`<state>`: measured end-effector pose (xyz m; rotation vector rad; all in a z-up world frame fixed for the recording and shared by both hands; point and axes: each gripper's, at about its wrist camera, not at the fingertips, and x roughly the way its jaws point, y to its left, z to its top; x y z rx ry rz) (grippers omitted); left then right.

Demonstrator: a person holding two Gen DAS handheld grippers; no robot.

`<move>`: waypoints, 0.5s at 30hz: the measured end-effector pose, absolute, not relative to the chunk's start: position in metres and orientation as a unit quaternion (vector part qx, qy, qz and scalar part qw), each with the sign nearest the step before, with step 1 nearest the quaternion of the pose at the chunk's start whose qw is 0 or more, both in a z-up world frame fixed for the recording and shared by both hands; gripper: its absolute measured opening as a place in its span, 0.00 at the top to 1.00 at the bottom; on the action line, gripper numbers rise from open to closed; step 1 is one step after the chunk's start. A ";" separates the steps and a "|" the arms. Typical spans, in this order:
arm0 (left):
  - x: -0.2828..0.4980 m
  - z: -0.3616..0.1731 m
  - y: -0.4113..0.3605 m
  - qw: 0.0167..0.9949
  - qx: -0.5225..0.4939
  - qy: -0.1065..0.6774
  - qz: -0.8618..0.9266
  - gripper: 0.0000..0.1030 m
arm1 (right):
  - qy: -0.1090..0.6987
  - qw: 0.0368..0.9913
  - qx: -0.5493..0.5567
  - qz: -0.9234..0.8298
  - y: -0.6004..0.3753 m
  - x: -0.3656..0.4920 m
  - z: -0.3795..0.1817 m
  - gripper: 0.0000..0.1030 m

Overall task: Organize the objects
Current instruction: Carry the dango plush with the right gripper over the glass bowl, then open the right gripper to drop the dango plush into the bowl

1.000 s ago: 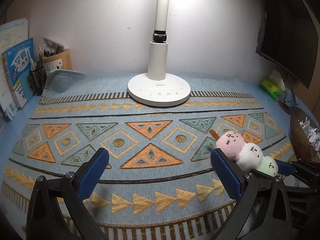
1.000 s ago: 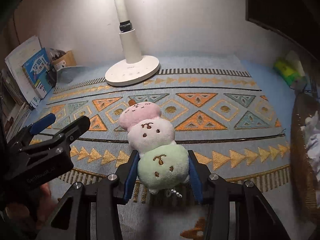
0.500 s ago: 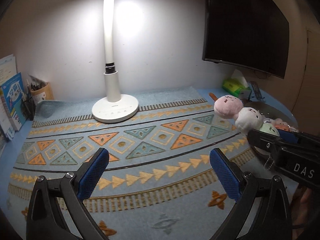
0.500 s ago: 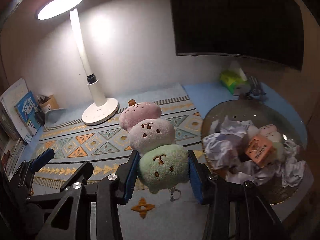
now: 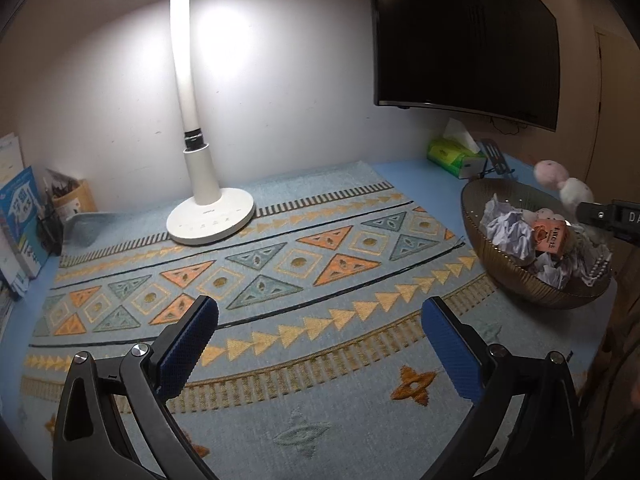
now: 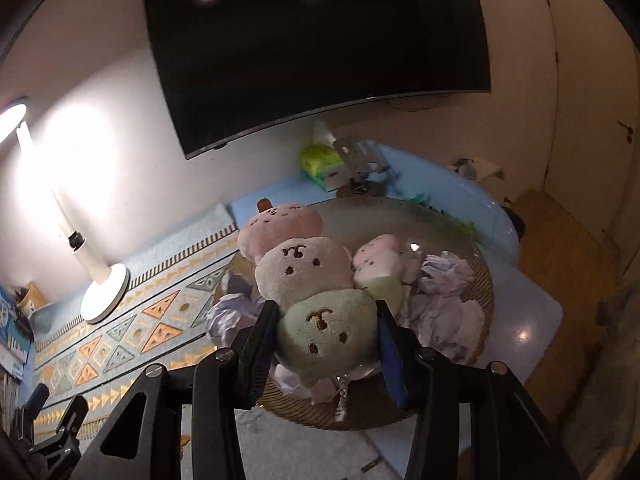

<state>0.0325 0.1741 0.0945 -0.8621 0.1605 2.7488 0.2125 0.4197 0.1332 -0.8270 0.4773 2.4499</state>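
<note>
Two tongs: right tongs (image 6: 326, 332) clamped on plush dango (image 6: 308, 276) over bowl (image 6: 486, 280); left tongs (image 5: 320, 344) wide, empty

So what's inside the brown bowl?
The bowl holds crumpled paper, a small orange box, and another plush. Anything beneath the paper is hidden.

1. White letters "DA" stand on the right claw (image 5: 612, 216), cut off at the picture's edge.
2. The orange box (image 5: 550, 236) in the bowl (image 5: 516, 276) carries dark print, too small to read.
3. The blue book (image 5: 22, 216) bears white characters, blurred.
</note>
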 end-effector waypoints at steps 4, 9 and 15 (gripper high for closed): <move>0.026 0.095 0.152 0.109 -0.304 0.029 0.946 0.01 | 0.185 0.276 -0.301 0.894 0.439 0.205 0.137 0.56; 0.022 0.100 0.134 0.088 -0.301 0.013 0.949 0.01 | 0.190 0.297 -0.325 0.878 0.455 0.180 0.137 0.42; 0.019 0.094 0.118 0.073 -0.313 0.009 0.947 0.01 | 0.202 0.278 -0.322 0.882 0.431 0.188 0.129 0.34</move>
